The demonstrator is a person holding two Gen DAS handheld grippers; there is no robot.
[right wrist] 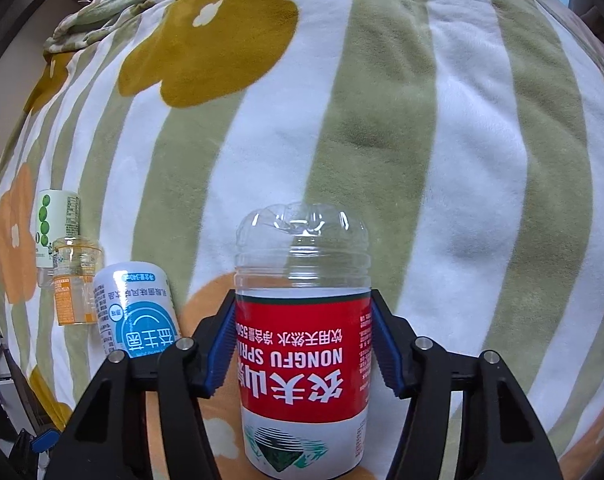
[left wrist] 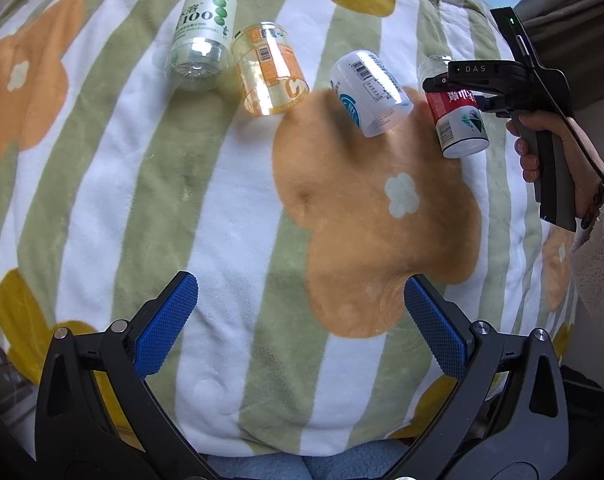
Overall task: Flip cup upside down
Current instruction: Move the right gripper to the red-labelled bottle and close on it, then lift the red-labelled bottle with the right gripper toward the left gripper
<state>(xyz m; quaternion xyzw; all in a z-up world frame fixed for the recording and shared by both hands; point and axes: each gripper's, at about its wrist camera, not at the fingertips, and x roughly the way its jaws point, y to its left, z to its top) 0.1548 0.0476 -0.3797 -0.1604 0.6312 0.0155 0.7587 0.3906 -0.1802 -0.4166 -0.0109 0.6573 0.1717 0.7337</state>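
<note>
Blanket (left wrist: 230, 208): soft and plush, green and white stripes with orange and mustard flowers, covering the whole surface.
Right gripper (right wrist: 303, 344): blue pads clenched on the sides of the red-label cup, gripping across the red band; a hand (left wrist: 557, 156) holds its handle at the right edge of the left camera's view.
Left gripper (left wrist: 300, 320): hanging above the blanket, jaws spread wide, nothing between them.
Red-label cup (right wrist: 303, 364): a cut-off clear bottle, upside down, print inverted, domed base uppermost, at the right end of the row.
Blue-and-white cup (left wrist: 369, 94): just left of the red one, base up.
Orange-label cup (left wrist: 270, 74): next along, clear, touching the green one.
Green-dot cup (left wrist: 204, 40): the far left end of the row.
</note>
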